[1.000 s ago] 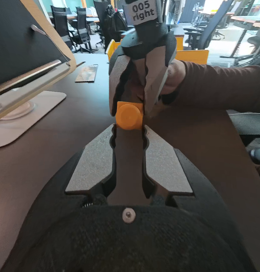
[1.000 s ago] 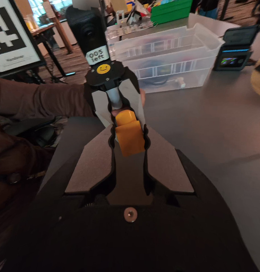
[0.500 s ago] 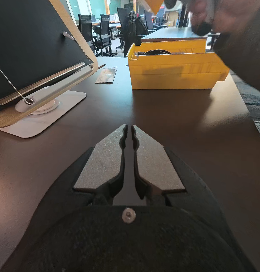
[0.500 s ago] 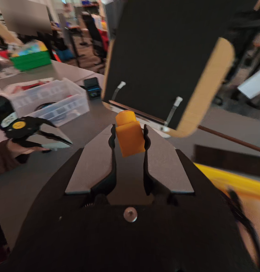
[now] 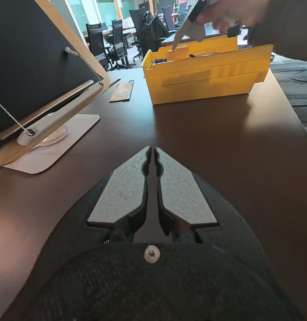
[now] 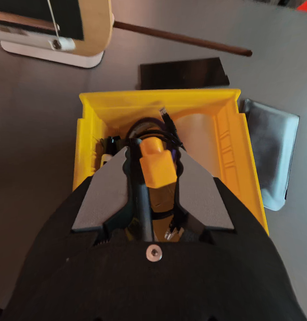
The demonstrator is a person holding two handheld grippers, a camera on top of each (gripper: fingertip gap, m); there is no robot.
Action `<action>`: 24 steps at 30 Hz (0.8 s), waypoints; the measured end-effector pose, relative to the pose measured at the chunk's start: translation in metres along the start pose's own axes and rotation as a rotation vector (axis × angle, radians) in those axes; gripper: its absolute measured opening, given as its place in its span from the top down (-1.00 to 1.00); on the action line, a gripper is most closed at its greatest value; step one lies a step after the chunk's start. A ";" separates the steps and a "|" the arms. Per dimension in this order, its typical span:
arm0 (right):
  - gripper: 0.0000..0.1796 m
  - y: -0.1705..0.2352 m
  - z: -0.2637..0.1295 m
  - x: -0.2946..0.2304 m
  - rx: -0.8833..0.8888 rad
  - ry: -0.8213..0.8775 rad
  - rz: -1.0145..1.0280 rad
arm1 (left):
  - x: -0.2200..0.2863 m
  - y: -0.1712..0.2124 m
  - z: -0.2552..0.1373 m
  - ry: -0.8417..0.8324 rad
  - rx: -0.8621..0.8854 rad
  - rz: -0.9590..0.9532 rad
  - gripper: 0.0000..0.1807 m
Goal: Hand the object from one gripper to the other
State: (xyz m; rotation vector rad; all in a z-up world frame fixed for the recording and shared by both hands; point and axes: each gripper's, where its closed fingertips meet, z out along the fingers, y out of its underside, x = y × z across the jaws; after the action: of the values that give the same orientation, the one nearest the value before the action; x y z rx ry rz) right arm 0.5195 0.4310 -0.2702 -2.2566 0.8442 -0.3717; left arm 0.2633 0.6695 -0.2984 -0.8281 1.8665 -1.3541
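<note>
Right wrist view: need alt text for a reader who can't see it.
The right gripper points down over an open yellow bin, with an orange block between its jaws, which look parted. Black cables lie in the bin; a silver pouch lies beside it on the grey table.

1. The right gripper (image 6: 153, 156) points down over a yellow bin (image 6: 230, 144) on a grey table (image 6: 36, 107).
2. An orange block (image 6: 157, 169) with a round stud on its far end sits between the grey fingers (image 6: 104, 191); it lies against the right-hand one, with a gap on the left, so the jaws stand apart.
3. Inside the bin lie coiled black cables (image 6: 159, 133), one ending in a plug (image 6: 164, 112).
4. A dark flat plate (image 6: 182, 73) lies just beyond the bin, a silvery pouch (image 6: 270, 152) just beside its right wall.
5. A wooden-edged board on a white stand (image 6: 90, 59) sits at top left; a brown rod (image 6: 180, 38) lies beyond.
</note>
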 end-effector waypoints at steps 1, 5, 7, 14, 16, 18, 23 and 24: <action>0.40 0.003 0.001 -0.001 -0.013 -0.015 0.003 | 0.002 -0.001 -0.001 0.012 0.008 0.003 1.00; 0.40 -0.001 -0.012 0.001 0.013 -0.006 0.022 | -0.001 -0.001 -0.002 -0.001 0.011 0.005 1.00; 0.43 -0.021 -0.036 -0.015 0.132 0.005 -0.025 | -0.002 -0.001 -0.002 -0.004 0.010 0.002 1.00; 0.23 -0.053 -0.049 -0.182 0.398 -0.403 -0.105 | 0.011 -0.007 -0.006 0.080 0.063 0.041 1.00; 0.15 -0.042 -0.019 -0.221 0.402 -0.442 -0.165 | 0.013 -0.010 -0.010 0.100 0.092 0.045 1.00; 0.16 -0.033 0.014 -0.251 0.395 -0.460 -0.210 | 0.013 -0.013 -0.014 0.104 0.119 0.044 1.00; 0.10 -0.049 0.072 -0.286 0.346 -0.433 -0.261 | 0.005 -0.017 -0.020 0.018 0.160 0.071 0.87; 0.09 -0.055 0.082 -0.289 0.344 -0.420 -0.278 | 0.004 -0.017 -0.020 0.013 0.161 0.073 0.85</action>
State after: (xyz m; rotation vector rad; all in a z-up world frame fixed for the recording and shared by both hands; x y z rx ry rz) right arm 0.3674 0.6944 -0.2983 -2.0221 0.2288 -0.1417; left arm 0.2464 0.6723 -0.2783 -0.6648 1.7536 -1.4460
